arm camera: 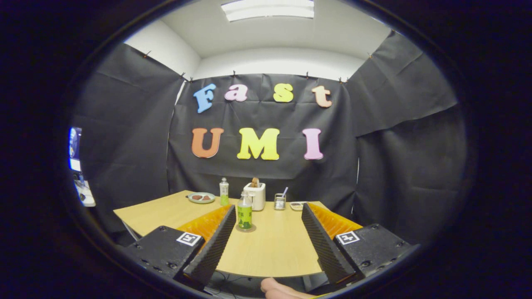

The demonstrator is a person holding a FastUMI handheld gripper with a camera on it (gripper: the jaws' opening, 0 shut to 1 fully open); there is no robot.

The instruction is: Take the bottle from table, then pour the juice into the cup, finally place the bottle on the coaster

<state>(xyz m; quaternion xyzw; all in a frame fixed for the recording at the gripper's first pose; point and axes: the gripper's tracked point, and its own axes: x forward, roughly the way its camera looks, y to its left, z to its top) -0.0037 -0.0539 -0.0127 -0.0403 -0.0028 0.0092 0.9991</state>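
Gripper view. We find the gripper (268, 216) held above the near edge of the table (274, 249), its two fingers spread wide with nothing between the pads; the ribbed black left finger (214, 245) and right finger (322, 243) touch no object. Each finger block carries a square black-and-white marker tag; we can read no lettering on them.

The bottle (244, 214) stands upright on the coaster (246, 228), just ahead of the left fingertip and slightly inside the gap. It has a pale cap, clear upper body and a green label; the label bears print, but it is too small for us to read, and no brand can be confirmed.

Beyond it, near the far edge of the table, we note a second bottle (224, 192) with green liquid in its lower part, upright, beside a plate (201, 197) holding dark items. To the right of that stands a white toaster (255, 195) with something brown in its slot, then a small holder (280, 201) with a stick-like item in it, then a shallow dish (297, 205).

We cannot identify a cup with certainty among these items.

Part of a hand (278, 288) shows below the table edge, between the finger bases.
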